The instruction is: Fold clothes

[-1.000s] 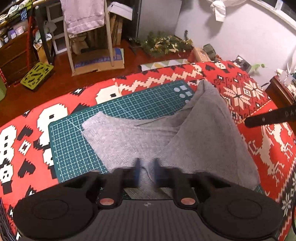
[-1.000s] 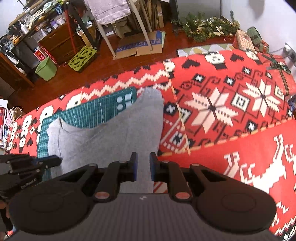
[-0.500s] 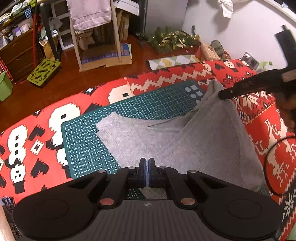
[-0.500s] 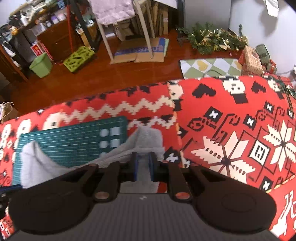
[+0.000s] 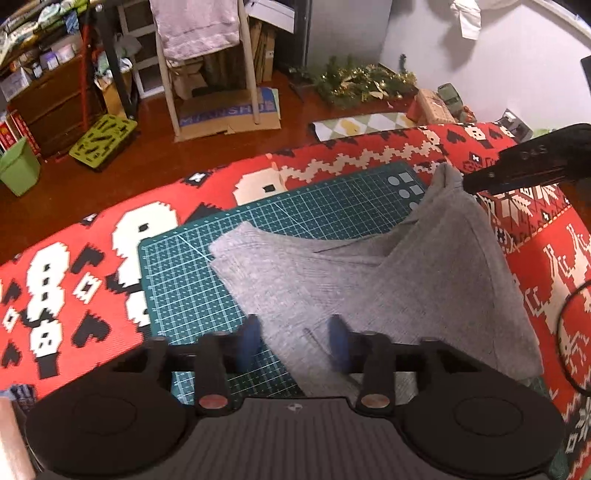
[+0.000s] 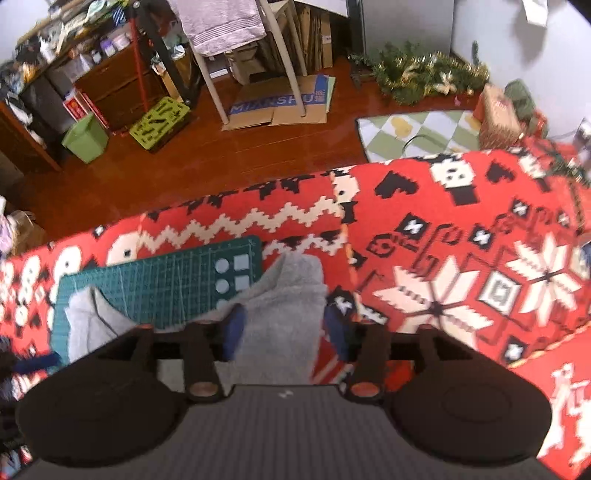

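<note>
In the left wrist view the left gripper (image 5: 293,341) sits at six o'clock with its blue-padded fingers (image 5: 248,341) spread wide and blurred, grasping nothing; the near edge of the gray garment (image 5: 369,280) lies between and beneath them. The garment spreads over the right part of a green cutting mat (image 5: 192,273), which rests on a red, white and black patterned cover (image 5: 74,266) filling the lower frame. At two o'clock the garment's far corner rises to a peak just beside the tip of the right gripper (image 5: 517,173), seen here as a dark bar; whether they touch cannot be told. Beyond the cover, at twelve o'clock, a reddish wooden floor (image 5: 221,155) carries flattened cardboard (image 5: 229,114), a pale rack draped with a pinkish towel (image 5: 195,29) and, toward one o'clock, a tinsel garland (image 5: 362,83) against a pale wall. At nine o'clock stands a green bin (image 5: 18,170). In the right wrist view the right gripper (image 6: 286,326) at six o'clock also has its fingers parted wide, released, with a bunched fold of the gray garment (image 6: 284,299) lying between them. The cutting mat (image 6: 166,280) lies at nine o'clock, the patterned cover (image 6: 461,258) stretches toward three o'clock, and the same floor, cardboard (image 6: 280,103) and garland (image 6: 417,79) fill the top.
</note>
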A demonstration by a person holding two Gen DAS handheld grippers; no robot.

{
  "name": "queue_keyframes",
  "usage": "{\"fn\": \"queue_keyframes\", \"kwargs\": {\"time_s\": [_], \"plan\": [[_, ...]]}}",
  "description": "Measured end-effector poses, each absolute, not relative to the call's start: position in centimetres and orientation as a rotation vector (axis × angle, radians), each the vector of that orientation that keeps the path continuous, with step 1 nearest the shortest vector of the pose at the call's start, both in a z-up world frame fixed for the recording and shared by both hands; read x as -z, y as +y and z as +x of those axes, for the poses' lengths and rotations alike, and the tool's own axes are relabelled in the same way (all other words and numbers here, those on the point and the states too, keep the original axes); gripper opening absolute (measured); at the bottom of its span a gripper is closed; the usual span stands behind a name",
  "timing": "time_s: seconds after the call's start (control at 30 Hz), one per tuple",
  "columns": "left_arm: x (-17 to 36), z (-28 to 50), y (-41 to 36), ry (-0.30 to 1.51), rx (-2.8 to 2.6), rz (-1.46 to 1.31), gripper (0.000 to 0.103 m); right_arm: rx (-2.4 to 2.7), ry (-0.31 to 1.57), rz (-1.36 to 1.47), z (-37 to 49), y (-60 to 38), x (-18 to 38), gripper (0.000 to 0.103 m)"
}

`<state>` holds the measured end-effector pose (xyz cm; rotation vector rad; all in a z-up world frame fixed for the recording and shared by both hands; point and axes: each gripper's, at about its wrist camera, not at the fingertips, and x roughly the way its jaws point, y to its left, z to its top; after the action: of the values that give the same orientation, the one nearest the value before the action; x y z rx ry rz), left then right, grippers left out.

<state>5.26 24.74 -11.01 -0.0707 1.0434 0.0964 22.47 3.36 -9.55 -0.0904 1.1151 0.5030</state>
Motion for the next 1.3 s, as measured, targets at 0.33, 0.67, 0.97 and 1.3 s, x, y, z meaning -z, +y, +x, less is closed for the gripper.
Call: {"fn": "queue_keyframes", "kwargs": {"time_s": [0.33, 0.67, 0.97, 1.3], "plan": [[8.9, 3.0, 23.7, 0.941, -0.114, -0.021, 0.066, -0.569, 1.037, -0.165, 17.7, 2.1, 6.5, 0.102], [7.1, 3.2, 21.9, 0.830, -0.131, -0.002, 0.069, -0.517, 0.892, -0.411, 13.4, 4.3, 5.0, 0.102], [9.0, 5.2, 21.8, 0.894, -0.076, 0.004, 0.071, -0.620, 0.821, -0.501, 12.2, 6.6, 6.3, 0.102], [10.1, 4.9, 21.3, 0.862, -0.195, 0.027, 0.081, -0.535, 0.820, -0.423, 12.3, 6.6, 8.2, 0.102]]}}
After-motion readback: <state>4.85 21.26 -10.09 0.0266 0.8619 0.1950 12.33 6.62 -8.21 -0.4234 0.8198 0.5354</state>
